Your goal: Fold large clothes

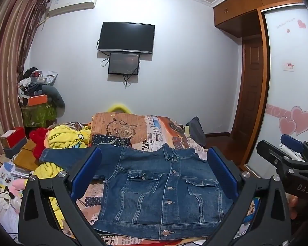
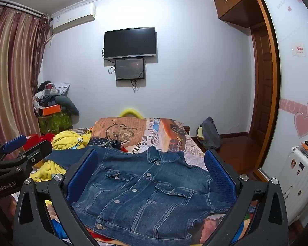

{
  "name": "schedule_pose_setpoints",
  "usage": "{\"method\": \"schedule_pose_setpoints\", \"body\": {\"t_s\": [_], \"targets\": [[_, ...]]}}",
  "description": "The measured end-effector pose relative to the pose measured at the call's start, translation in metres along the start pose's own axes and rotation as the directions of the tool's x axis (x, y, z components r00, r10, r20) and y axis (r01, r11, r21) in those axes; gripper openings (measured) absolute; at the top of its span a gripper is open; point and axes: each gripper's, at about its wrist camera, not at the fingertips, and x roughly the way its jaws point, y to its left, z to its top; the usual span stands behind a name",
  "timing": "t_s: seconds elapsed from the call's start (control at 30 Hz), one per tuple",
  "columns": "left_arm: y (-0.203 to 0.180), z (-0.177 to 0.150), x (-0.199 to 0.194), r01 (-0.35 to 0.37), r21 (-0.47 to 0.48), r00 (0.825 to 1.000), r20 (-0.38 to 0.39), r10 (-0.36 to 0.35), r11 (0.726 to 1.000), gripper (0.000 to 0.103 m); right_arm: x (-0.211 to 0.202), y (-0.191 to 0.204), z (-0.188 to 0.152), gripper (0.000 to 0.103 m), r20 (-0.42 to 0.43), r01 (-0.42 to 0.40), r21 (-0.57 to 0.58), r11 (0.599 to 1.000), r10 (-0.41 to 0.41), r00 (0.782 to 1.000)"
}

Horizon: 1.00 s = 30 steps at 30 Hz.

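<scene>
A blue denim jacket (image 1: pixel 164 190) lies face up and buttoned on the bed, collar away from me, its left sleeve stretched out to the left. It also shows in the right wrist view (image 2: pixel 145 192). My left gripper (image 1: pixel 154 172) is open and empty, hovering above the jacket with blue pads (image 1: pixel 86 172) spread wide. My right gripper (image 2: pixel 152 174) is also open and empty above the jacket. The right gripper shows at the right edge of the left view (image 1: pixel 287 153), and the left gripper shows at the left edge of the right view (image 2: pixel 16 149).
The bed (image 1: pixel 160 131) has a patterned cover. Yellow and red clothes (image 1: pixel 65 139) are piled at its left. A dark bag (image 1: pixel 197 131) sits at the far right corner. A wardrobe (image 1: pixel 287 82) stands on the right, and a white suitcase (image 2: pixel 297 180) near it.
</scene>
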Motion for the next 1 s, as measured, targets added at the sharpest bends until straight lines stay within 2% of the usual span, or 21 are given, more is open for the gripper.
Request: {"method": "schedule_pose_setpoints", "body": {"t_s": [1.0], "targets": [[0.0009,0.0008,0.0011,-0.023,-0.001,1.000,0.003,0.023,1.000,0.103,0.0030,0.0018,0.0029,0.103,0.004,-0.010,-0.022,1.000,0.010,1.000]]}}
